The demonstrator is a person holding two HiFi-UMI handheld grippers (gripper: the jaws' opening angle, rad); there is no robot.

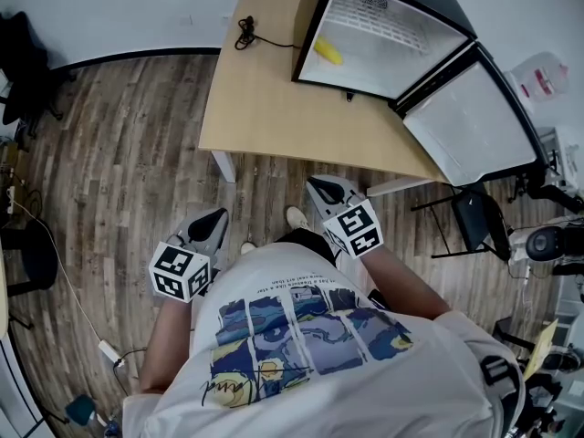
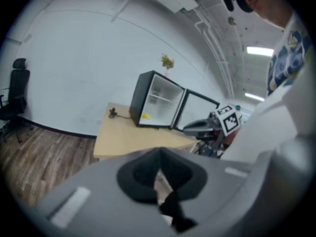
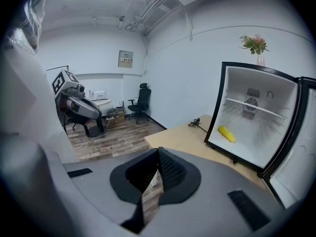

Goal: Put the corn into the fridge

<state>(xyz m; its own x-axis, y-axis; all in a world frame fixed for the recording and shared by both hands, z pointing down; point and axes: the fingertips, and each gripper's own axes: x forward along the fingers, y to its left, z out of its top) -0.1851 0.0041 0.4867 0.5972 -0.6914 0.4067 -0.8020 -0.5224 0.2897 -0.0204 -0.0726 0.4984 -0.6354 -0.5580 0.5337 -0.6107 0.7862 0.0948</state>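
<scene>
A yellow corn cob lies inside the small black fridge, on its white floor near the left wall. The fridge stands on a light wooden table with its door swung wide to the right. I stand back from the table, on the wooden floor. My left gripper and right gripper are held close to the body. Both are shut with nothing between the pads, well short of the fridge.
A black cable lies on the table's far left corner. A black chair stands under the open door at the right. An office chair is by the far wall, and a plant sits on top of the fridge.
</scene>
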